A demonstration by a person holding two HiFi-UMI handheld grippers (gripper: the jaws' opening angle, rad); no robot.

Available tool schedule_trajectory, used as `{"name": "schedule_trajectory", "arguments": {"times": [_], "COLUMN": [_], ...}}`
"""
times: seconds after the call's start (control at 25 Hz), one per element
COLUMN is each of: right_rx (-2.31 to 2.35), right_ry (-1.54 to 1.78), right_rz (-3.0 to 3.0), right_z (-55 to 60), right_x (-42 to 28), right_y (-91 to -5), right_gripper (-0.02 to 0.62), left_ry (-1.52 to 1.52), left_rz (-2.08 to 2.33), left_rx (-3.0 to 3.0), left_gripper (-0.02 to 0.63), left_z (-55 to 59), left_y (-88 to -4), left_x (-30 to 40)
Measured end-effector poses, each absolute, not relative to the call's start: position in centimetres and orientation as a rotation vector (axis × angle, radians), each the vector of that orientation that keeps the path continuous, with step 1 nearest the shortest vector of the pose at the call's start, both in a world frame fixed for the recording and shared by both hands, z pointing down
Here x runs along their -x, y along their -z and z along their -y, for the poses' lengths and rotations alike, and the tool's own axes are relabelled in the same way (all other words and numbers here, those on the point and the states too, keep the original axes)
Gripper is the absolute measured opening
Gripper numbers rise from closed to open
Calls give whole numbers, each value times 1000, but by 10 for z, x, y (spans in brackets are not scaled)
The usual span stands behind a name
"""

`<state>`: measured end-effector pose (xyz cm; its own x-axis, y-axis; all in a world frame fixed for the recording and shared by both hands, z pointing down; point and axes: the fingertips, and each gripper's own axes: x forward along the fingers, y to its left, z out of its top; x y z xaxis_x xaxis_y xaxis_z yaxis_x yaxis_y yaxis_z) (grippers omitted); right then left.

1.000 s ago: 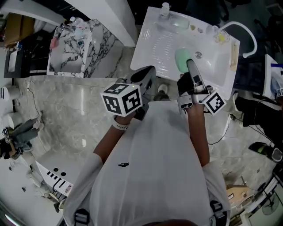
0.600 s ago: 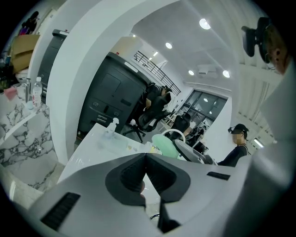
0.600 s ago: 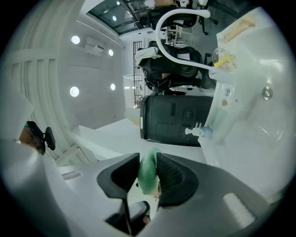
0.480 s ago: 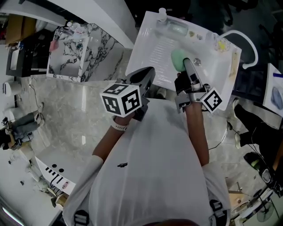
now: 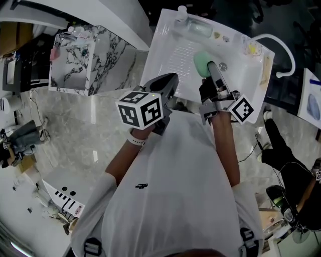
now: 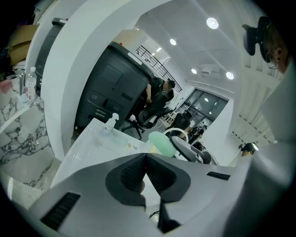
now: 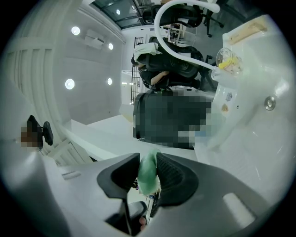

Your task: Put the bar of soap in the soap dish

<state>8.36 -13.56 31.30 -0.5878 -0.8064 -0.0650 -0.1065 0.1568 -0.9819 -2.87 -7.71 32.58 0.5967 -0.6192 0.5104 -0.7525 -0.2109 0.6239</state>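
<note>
My right gripper (image 5: 209, 68) is shut on a pale green bar of soap (image 5: 201, 63), held over the basin of the white sink (image 5: 161, 47). In the right gripper view the soap (image 7: 148, 172) stands on edge, squeezed between the two pads. The soap dish (image 5: 200, 28), a pale translucent tray, lies on the sink's back ledge, beyond the soap. My left gripper (image 5: 169, 81) hovers at the sink's near left edge, shut with nothing in it. The left gripper view shows its tips touching (image 6: 145, 156) and the soap (image 6: 162, 143) ahead to the right.
A small pump bottle (image 5: 181, 11) stands left of the dish. A drain (image 5: 223, 66) sits beside the soap. A curved white faucet (image 5: 282, 45) and a clear cup with something yellow (image 5: 251, 47) are at the sink's right. A marble block (image 5: 90, 55) stands to the left.
My right gripper has carried the soap a little farther over the basin, toward the sink's back. The left gripper has stayed about where it was, still shut.
</note>
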Motion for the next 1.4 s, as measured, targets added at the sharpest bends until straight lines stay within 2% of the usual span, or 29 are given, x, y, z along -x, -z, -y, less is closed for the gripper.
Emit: {"name": "schedule_trajectory", "arguments": {"times": [0.56, 1.4], "right_rx": [978, 1123], "right_ry": [1466, 1630], "right_rz": [-1913, -1820], "right_z": [178, 283], "right_x": [-85, -102], "right_y": [-340, -439], "right_gripper": [124, 123], "left_ry": [-227, -296], "left_rz": [1032, 962], "left_rx": [-1875, -1797], "left_gripper": [9, 9], "left_z": [107, 176], "left_y": [-363, -427], "left_x": [24, 17]}}
